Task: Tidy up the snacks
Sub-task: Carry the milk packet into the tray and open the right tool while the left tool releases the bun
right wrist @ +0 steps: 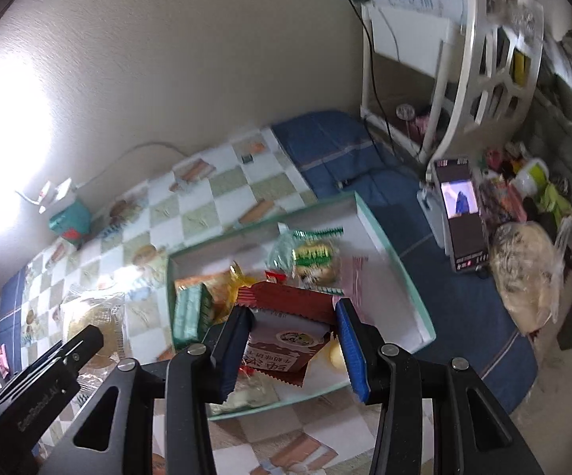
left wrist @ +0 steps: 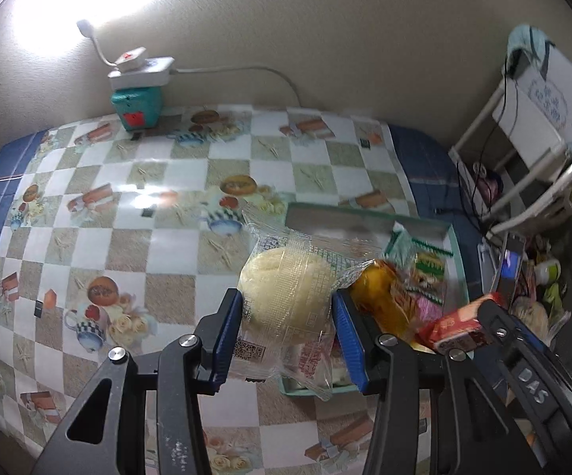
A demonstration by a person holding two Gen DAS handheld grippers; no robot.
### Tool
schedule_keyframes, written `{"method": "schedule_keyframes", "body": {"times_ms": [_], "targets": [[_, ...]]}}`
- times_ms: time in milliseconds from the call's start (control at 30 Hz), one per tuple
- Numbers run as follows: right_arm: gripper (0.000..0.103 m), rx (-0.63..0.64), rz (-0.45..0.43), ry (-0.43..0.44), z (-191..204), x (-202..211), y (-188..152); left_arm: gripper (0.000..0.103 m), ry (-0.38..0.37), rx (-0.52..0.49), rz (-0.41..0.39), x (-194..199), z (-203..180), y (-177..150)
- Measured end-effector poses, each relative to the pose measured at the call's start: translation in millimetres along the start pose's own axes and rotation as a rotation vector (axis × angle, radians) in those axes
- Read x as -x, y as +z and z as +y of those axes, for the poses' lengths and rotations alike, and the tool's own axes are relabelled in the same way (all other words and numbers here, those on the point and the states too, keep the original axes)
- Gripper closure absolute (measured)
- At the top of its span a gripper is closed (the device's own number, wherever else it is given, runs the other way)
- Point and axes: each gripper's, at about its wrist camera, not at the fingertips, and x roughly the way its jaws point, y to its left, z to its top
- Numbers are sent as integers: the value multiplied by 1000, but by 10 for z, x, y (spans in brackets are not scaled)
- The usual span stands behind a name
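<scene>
Left gripper (left wrist: 288, 316) clamps clear-wrapped round bun (left wrist: 286, 297) at tray (right wrist: 389, 245) edge, right gripper (right wrist: 294, 340) pinches red-brown packet (right wrist: 286, 324) above tray's snack pile; judgement: lower each fully inside rim before releasing, avoiding crushing bun.

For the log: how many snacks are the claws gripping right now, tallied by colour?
Pale yellow bun, clear wrapper, in left claw: 1
Red-brown packet, in right claw: 1
Total: 2
</scene>
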Motion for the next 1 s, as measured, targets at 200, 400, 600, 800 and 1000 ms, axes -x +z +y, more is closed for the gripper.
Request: {"method": "schedule_keyframes", "body": {"times_ms": [200, 400, 600, 800, 1000], "targets": [[56, -8, 126, -39, -120, -449, -125, 54, 5, -34, 78, -262, -165, -82], [56, -15, 185, -50, -174, -669, -194, 54, 15, -64, 158, -511, -298, -192], [55, -6, 203, -47, -143, -725, -207, 54, 12, -85, 176, -538, -370, -245], [55, -7, 215, -50, -138, -755, -219, 53, 4, -68, 191, -565, -343, -240], [54, -5, 223, -50, -134, -798, -227, 44, -9, -45, 194, -581, -295, -230]]}}
